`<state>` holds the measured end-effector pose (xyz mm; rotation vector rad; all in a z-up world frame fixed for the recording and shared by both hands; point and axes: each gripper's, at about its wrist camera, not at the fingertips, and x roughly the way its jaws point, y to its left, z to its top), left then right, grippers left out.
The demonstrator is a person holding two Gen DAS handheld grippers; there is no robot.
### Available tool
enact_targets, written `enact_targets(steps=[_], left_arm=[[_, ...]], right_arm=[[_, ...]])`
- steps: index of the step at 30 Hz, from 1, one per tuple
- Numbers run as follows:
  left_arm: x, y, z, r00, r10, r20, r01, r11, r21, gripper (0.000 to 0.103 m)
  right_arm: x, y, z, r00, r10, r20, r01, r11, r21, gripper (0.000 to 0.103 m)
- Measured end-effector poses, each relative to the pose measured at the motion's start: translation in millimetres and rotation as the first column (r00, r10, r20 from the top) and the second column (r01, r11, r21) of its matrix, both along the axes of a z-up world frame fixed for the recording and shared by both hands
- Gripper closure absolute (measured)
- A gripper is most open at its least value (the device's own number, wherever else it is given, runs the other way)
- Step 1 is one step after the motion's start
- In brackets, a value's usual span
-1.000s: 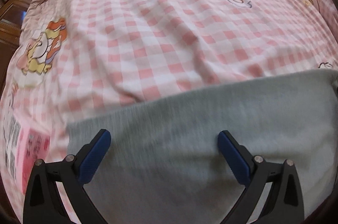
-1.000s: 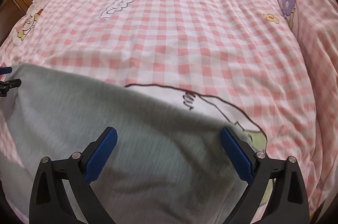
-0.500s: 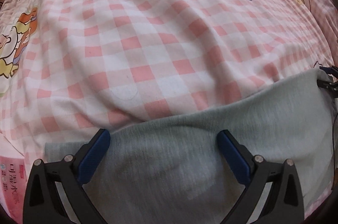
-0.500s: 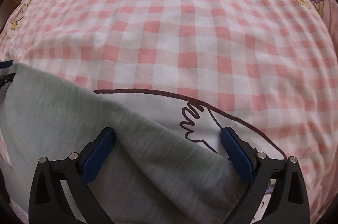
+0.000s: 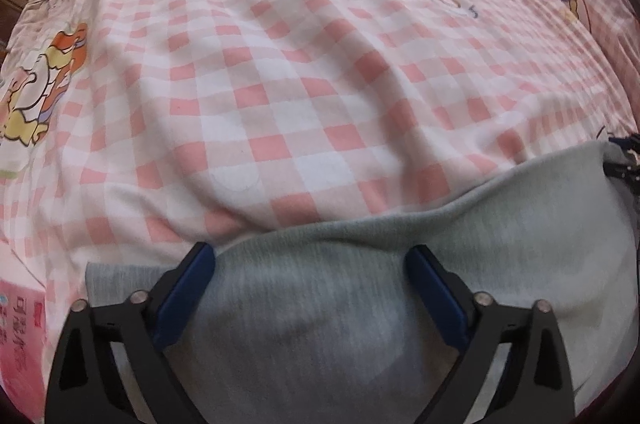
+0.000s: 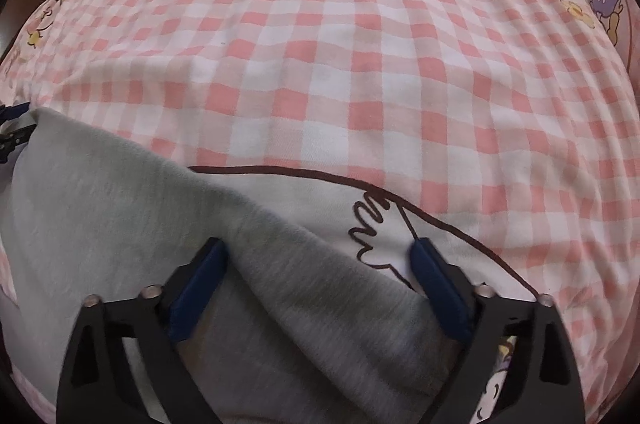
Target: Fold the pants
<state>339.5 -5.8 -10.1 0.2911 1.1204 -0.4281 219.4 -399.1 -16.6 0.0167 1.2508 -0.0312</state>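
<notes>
Both of your jaws stand wide, with nothing pinched between the blue pads. Your left gripper (image 5: 310, 256) hangs over the grey pants (image 5: 360, 284), its two fingers spread to either side of the cloth's upper edge; the left pad (image 5: 184, 288) sits near the spot where that edge meets the pink checked bedspread (image 5: 280, 104). Whether the pads touch the fabric you cannot tell from this view.

Your right gripper (image 6: 318, 250) is likewise spread over the pants (image 6: 280, 284), at their other end. Its left pad (image 6: 198, 284) is over grey cloth, while its right pad (image 6: 436, 284) is over the bedspread (image 6: 360, 64), on a white patch with a brown-outlined drawing (image 6: 380, 232) just beside the pants' slanting edge.

The pants lie on the bed at the near side, spread across the bottom of both views, with a soft ridge running along the far edge (the cloth looks a little bunched there). Each camera catches a bit of the opposite gripper at the far corner of the grey fabric: the right one (image 5: 624, 160) at the right rim of the left view, the left one (image 6: 12, 132) at the left rim of the right view.

A pink printed pack (image 5: 20, 344) lies at the lower left of the left view, near the pants.
</notes>
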Motion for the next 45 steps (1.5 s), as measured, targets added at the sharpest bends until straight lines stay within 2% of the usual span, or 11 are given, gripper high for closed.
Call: enact_targets(steps=[1, 2, 4, 5, 6, 7, 10, 19, 25, 34, 45], left_arm=[[-3.2, 1.6, 1.6, 1.000, 0.001, 0.006, -0.001, 1.000, -0.006, 0.016], [-6.5, 2.2, 3.4, 1.000, 0.001, 0.013, -0.001, 1.000, -0.011, 0.018], [-10.7, 4.7, 10.3, 1.000, 0.014, 0.027, -0.013, 1.000, -0.012, 0.038], [-12.4, 4.3, 13.7, 0.999, 0.031, 0.034, -0.030, 0.999, -0.011, 0.044], [-11.7, 5.0, 16.1, 0.998, 0.044, 0.041, -0.044, 0.999, -0.003, 0.056], [-12.1, 6.0, 18.8, 0.997, 0.063, 0.048, -0.063, 0.998, 0.006, 0.070], [-12.8, 10.8, 27.1, 0.994, 0.096, 0.061, -0.097, 0.995, 0.006, 0.092], [-50.9, 24.3, 66.0, 0.989, 0.113, 0.101, -0.106, 0.992, -0.064, 0.097], [-93.1, 43.6, 99.4, 0.978, 0.155, 0.137, -0.136, 0.981, -0.138, 0.097], [-189.1, 68.6, 136.7, 0.963, 0.193, 0.189, -0.150, 0.964, -0.218, 0.097], [-300.8, 92.6, 123.6, 0.954, 0.255, 0.157, -0.205, 0.939, -0.277, 0.097]], right_arm=[[-2.6, 5.4, 2.8, 1.000, 0.010, 0.002, -0.010, 1.000, 0.000, 0.026], [-5.9, 11.2, 5.2, 1.000, 0.019, 0.002, -0.019, 1.000, 0.001, 0.038], [-9.7, 23.2, 11.0, 0.999, 0.047, 0.002, -0.047, 0.999, -0.005, 0.057], [-11.4, 27.7, 13.3, 0.998, 0.056, 0.002, -0.056, 0.998, -0.001, 0.071], [-12.4, 31.5, 15.8, 0.998, 0.064, 0.005, -0.064, 0.998, 0.003, 0.083], [-13.4, 35.1, 17.6, 0.998, 0.068, 0.008, -0.068, 0.998, 0.004, 0.088], [-20.1, 46.0, 28.2, 0.996, 0.077, 0.038, -0.077, 0.997, -0.017, 0.095], [-68.9, 58.5, 92.8, 0.981, 0.077, 0.177, -0.086, 0.996, 0.040, 0.096], [-101.8, 55.3, 113.8, 0.965, 0.092, 0.246, -0.105, 0.994, 0.041, 0.096], [-174.2, 72.4, 123.7, 0.946, 0.118, 0.302, -0.140, 0.989, 0.049, 0.096], [-256.8, 87.3, 106.5, 0.944, 0.120, 0.307, -0.148, 0.987, 0.067, 0.096]])
